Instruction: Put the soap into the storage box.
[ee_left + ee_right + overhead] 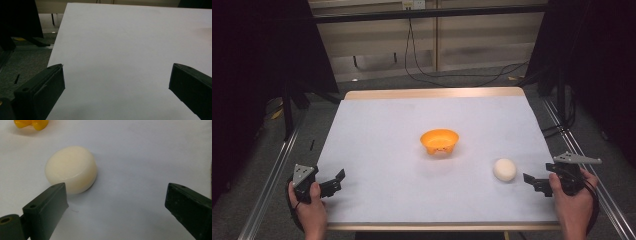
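Currently the left gripper [334,181] sits at the near left corner of the table [377,130], jaws wide, holding nothing. Right gripper [532,184]: jaws wide, empty, just beside the cream round block [504,169]. Orange bowl [439,140]: upright at table centre.

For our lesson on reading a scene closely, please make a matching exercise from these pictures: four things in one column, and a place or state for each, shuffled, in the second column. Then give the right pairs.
Things:
1. orange bowl
2. white round block
3. left gripper
4. right gripper

Places or states:
A. open, at the table's near left corner, nothing between its jaws
B. near the middle of the table
C. open, pointing at the white block from the table's right side
D. lying on the table between the bowl and the right gripper, untouched

Pairs: 1-B, 2-D, 3-A, 4-C
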`<state>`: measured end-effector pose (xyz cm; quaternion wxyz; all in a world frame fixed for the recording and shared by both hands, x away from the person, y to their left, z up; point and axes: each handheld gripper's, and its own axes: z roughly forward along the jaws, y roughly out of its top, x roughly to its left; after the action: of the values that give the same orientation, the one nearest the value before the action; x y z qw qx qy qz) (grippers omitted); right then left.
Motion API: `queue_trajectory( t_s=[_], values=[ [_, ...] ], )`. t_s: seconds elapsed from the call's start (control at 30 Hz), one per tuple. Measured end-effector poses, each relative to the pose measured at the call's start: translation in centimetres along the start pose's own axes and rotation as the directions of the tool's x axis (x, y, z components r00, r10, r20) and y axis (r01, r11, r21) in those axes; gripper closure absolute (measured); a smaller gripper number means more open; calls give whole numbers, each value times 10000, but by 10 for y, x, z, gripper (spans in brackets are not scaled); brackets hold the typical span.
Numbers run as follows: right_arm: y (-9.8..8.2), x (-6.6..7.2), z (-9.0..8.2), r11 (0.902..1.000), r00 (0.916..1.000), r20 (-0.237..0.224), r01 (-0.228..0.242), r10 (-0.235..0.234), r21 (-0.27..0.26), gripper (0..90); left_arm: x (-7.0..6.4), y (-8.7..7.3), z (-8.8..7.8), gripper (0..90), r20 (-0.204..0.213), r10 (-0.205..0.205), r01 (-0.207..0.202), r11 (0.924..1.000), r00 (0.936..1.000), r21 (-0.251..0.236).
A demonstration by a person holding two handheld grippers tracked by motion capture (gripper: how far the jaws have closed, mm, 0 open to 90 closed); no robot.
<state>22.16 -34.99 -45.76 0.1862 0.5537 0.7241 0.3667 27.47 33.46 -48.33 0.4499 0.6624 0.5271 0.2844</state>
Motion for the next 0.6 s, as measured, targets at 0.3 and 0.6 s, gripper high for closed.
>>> queue_trajectory(
  t_s=[0.3, 0.6],
  values=[
    [9, 12, 7, 9989, 9976, -615, 341, -322, 314, 79, 0, 0, 0, 0, -25, 11, -11, 10000, 10000, -20],
    [15, 22, 21, 9967, 9940, -1021, 473, -404, 660, 118, -1, 0, 0, 0, -14, 38, -38, 10000, 10000, 0]
  ],
)
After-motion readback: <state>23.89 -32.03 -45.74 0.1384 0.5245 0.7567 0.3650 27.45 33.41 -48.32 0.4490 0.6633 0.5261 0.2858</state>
